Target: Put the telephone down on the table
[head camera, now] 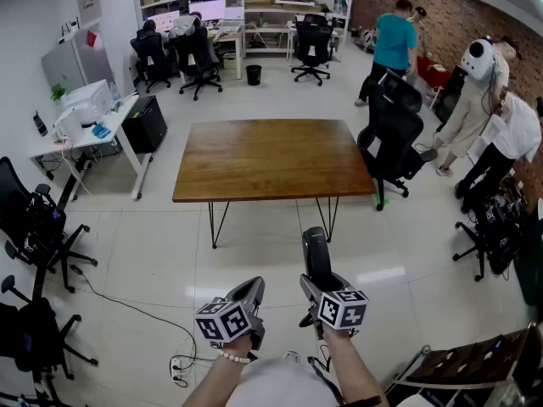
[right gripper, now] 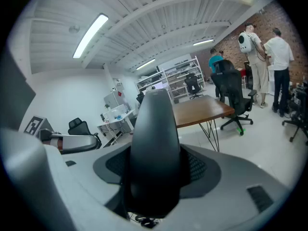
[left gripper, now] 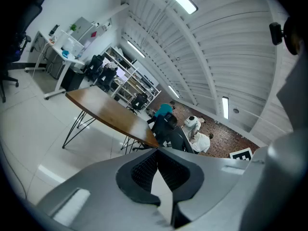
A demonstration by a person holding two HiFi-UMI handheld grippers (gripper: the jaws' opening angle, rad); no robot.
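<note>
A black telephone handset (head camera: 316, 253) sticks up and forward out of my right gripper (head camera: 316, 285), whose jaws are shut on its lower part. In the right gripper view the handset (right gripper: 154, 138) fills the middle between the grey jaws of that gripper (right gripper: 154, 170). Beside it, my left gripper (head camera: 253, 288) is shut with nothing in it; in the left gripper view its dark pads (left gripper: 144, 170) meet at the tip. The brown wooden table (head camera: 271, 159) stands on black wire legs some way ahead across the tiled floor, bare on top, and shows as well in both gripper views (left gripper: 106, 110) (right gripper: 197, 110).
A black office chair (head camera: 392, 134) stands at the table's right end. Three people (head camera: 484, 100) are by the brick wall at the right. A white desk (head camera: 89, 125) and black chairs (head camera: 34, 227) line the left. A cable (head camera: 127, 308) runs over the floor.
</note>
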